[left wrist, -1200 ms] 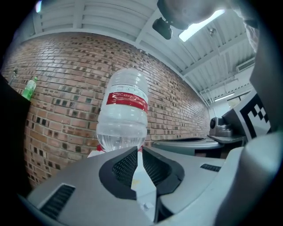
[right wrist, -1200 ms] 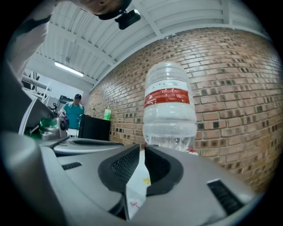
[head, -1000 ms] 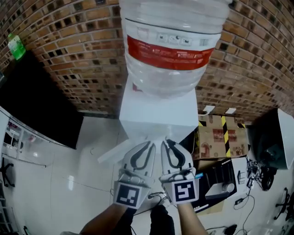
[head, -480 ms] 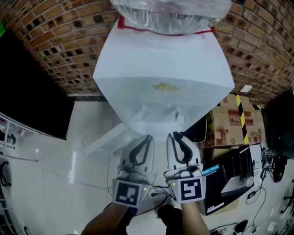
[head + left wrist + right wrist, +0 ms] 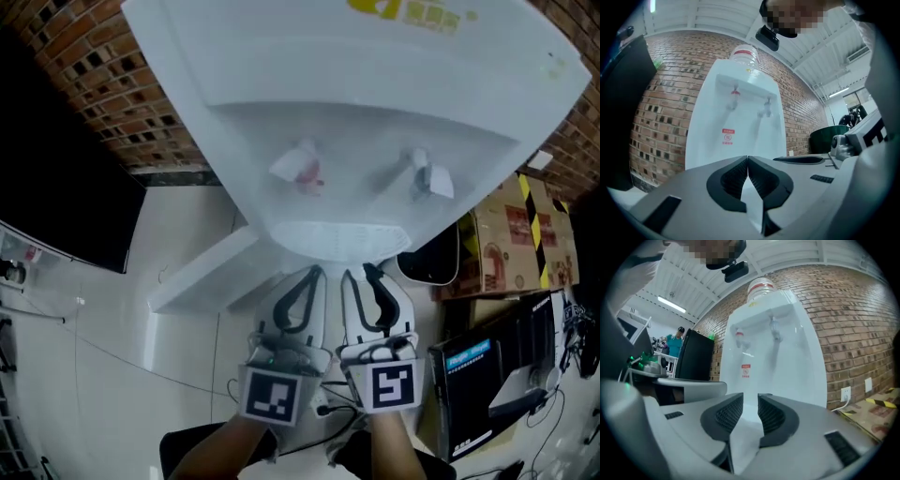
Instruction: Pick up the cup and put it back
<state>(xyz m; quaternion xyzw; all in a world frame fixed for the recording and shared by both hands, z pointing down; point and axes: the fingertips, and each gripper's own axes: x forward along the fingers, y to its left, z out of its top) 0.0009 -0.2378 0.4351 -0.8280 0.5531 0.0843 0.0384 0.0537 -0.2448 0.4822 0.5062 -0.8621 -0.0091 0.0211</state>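
Head view: a person squares up to a white water dispenser (image 5: pixel 356 122), both grippers held side by side just short of its drip tray (image 5: pixel 337 239), below the two taps (image 5: pixel 302 171). The left gripper (image 5: pixel 314 274) is closed on nothing, its pads meeting. The right gripper (image 5: pixel 366 272) is opening its jaws, a narrow gap with nothing in it, likely readying for a grasp. No cup shows in any view, so the pick-up appears not yet begun.

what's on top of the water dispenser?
A water bottle with a red band stands on the white dispenser. Its mouth is hidden inside the dispenser's top.
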